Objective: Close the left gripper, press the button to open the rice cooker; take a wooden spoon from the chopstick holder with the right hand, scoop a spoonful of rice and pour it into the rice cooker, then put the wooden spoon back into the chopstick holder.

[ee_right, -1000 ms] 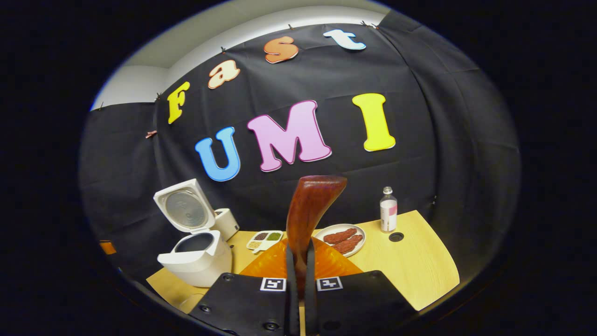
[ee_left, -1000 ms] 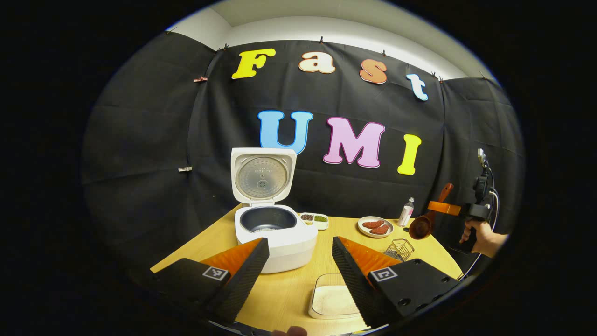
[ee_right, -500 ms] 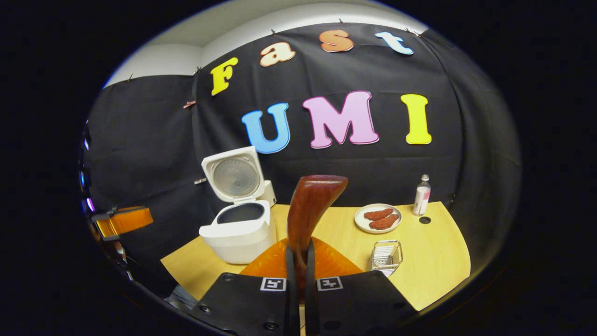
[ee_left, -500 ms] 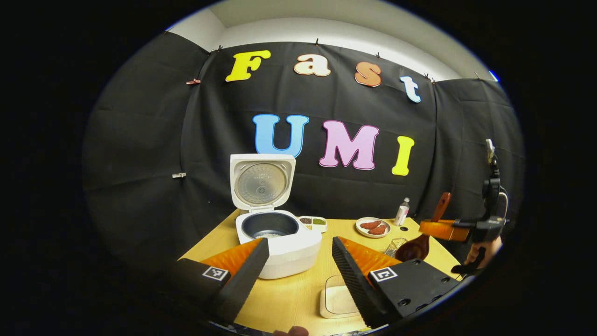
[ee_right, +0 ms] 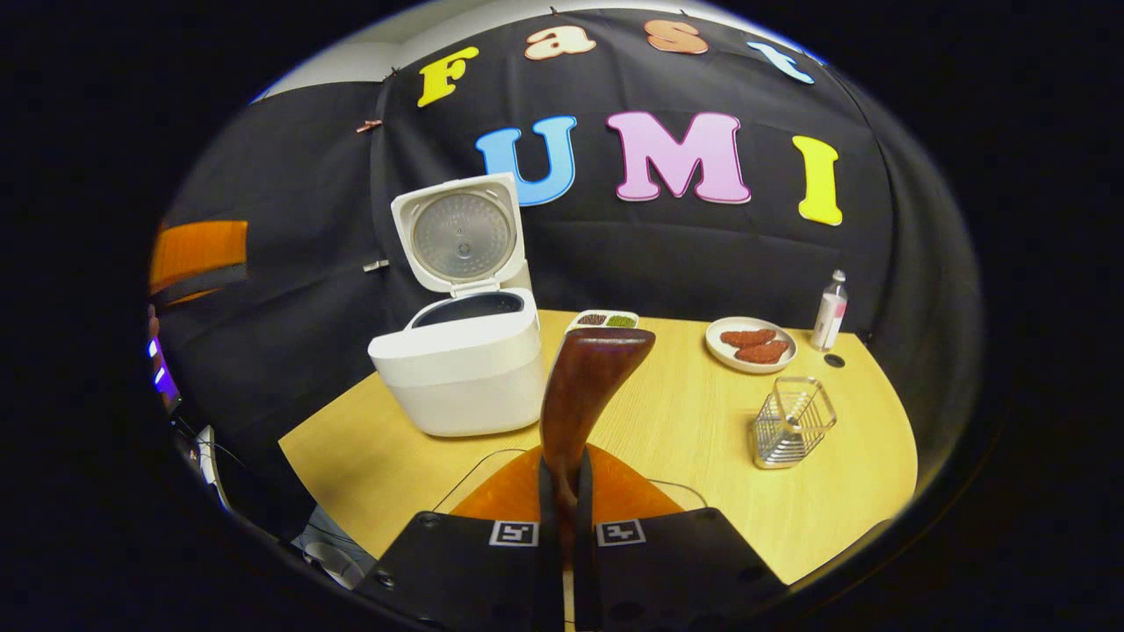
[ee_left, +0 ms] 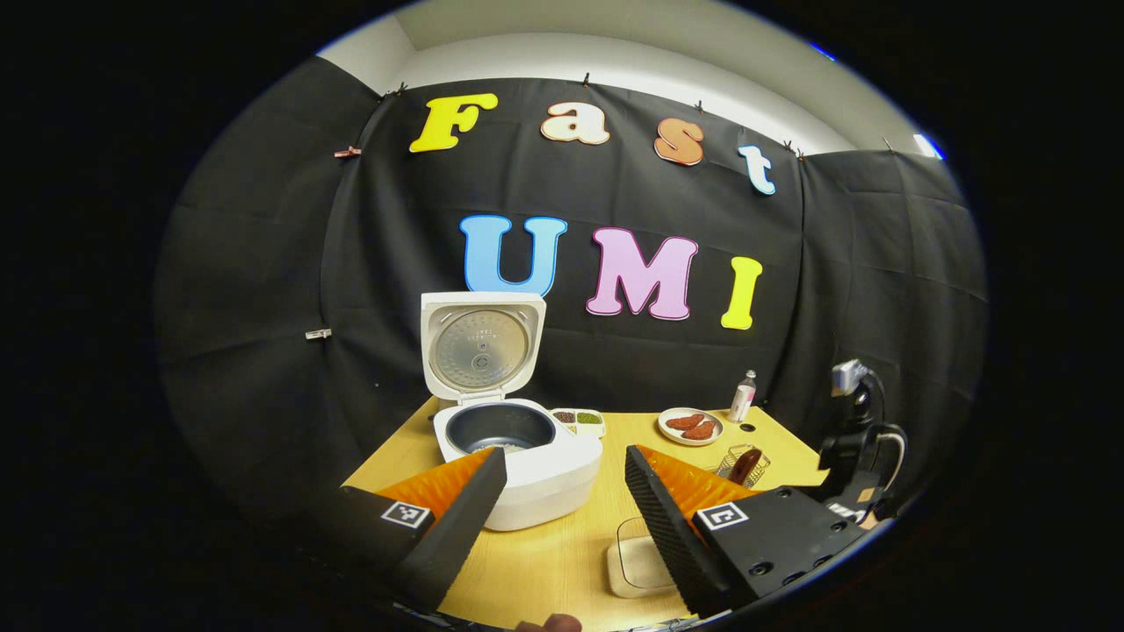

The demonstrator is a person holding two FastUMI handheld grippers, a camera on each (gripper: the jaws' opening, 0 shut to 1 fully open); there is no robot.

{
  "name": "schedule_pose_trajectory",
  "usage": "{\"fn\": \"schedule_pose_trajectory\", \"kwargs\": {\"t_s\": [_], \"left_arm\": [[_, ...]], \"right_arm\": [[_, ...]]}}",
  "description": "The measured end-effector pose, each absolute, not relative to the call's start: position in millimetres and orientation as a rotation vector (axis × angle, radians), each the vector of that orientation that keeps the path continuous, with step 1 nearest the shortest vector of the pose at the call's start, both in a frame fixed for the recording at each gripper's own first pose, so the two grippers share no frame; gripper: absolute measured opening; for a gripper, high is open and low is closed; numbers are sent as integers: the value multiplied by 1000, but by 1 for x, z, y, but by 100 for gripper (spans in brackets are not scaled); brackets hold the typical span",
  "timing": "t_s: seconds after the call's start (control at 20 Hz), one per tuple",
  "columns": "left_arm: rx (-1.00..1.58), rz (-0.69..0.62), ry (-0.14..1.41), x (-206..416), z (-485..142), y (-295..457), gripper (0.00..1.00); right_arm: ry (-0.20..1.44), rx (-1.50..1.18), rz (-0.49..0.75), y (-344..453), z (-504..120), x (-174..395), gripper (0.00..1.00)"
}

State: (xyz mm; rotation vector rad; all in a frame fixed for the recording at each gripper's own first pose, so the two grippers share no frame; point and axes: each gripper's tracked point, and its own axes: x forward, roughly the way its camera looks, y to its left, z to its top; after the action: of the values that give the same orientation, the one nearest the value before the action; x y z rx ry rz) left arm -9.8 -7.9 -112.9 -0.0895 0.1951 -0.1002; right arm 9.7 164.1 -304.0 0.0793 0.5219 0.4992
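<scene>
Wooden spoon: its handle stands upright between the right gripper fingers, which are pressed together on it in the right gripper view; the bowl end is hidden below them. In the left gripper view the same gripper appears low at the far right edge of the table, and a brown piece of the spoon shows at the wire holder; whether it sits inside the holder cannot be told.

Left gripper: fingers spread wide, holding nothing and touching nothing, hovering over the near table edge. Between and below them lies a clear rice tray, partly hidden by one finger.

Rice cooker: white, lid raised upright on its rear hinge, dark inner pot exposed, with a few pale grains at the pot's near edge. In the right gripper view the cooker stands at the left of the table, and the holder stands at the right, well apart from it.

Open table lies between cooker and holder. Farther back, near the cloth wall, sit a small dish of grains, a plate of reddish pieces and a bottle, with a dark hole in the tabletop just beside the bottle.
</scene>
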Motion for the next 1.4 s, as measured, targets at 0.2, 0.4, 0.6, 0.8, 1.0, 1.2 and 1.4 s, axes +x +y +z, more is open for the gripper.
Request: {"fn": "schedule_pose_trajectory", "kwargs": {"t_s": [0.2, 0.4, 0.6, 0.8, 1.0, 1.2, 1.4], "left_arm": [[-89, -99, 195, -4, -115, 4, 94], [-91, -95, 211, -2, -123, 12, 94], [-111, -90, 221, 0, -128, 18, 94], [-113, -92, 217, 1, -127, 19, 94], [-103, -93, 209, 1, -124, 20, 94], [-104, -91, 212, 0, -127, 22, 94], [-107, -88, 211, -1, -127, 24, 94]], "right_arm": [[548, 27, 463, 173, -329, 13, 9], [603, 74, 427, 175, -352, 2, 9], [666, 282, 367, 180, -357, 2, 10], [716, 461, 300, 169, -362, 2, 10], [724, 620, 246, 148, -356, 7, 9], [689, 740, 214, 126, -337, 16, 9], [656, 797, 203, 115, -306, 21, 9]]}}
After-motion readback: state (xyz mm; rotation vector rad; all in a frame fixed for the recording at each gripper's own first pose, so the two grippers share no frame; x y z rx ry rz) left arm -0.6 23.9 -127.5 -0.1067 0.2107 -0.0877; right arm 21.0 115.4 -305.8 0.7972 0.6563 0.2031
